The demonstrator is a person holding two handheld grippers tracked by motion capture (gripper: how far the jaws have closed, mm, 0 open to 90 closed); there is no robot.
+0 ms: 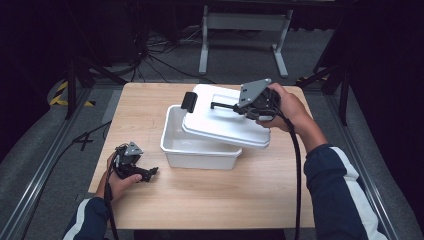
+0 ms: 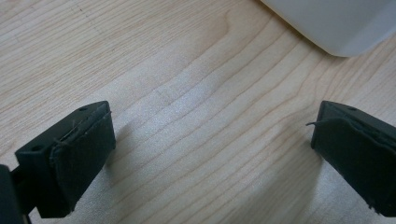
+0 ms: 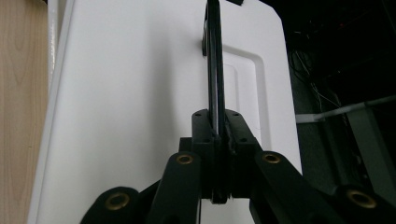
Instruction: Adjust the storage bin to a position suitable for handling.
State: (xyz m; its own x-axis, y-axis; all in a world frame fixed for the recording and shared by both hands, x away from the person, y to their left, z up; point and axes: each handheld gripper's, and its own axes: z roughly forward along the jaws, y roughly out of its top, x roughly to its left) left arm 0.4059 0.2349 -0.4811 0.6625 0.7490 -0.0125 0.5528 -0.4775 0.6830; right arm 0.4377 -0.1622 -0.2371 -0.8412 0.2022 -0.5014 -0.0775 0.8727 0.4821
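Dark room, light wooden table point(image 1: 210, 200). White plastic tub point(image 1: 197, 145) sits mid-table. Flat white plastic lid point(image 1: 227, 117) rests crooked on tub, far side shifted off, near-left part of tub showing. Right gripper point(image 1: 243, 106) clamped tight on lid's thin black handle point(image 3: 214, 56). Left gripper point(image 1: 145, 173) low on table, left of tub, jaws wide apart, holding nothing. My guess: lid partway on or off, can't tell which; lid not square on tub yet.

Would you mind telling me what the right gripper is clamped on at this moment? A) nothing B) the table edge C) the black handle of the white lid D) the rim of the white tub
C: the right gripper has its jaws shut on the black handle of the white lid, which sits tilted over the tub.
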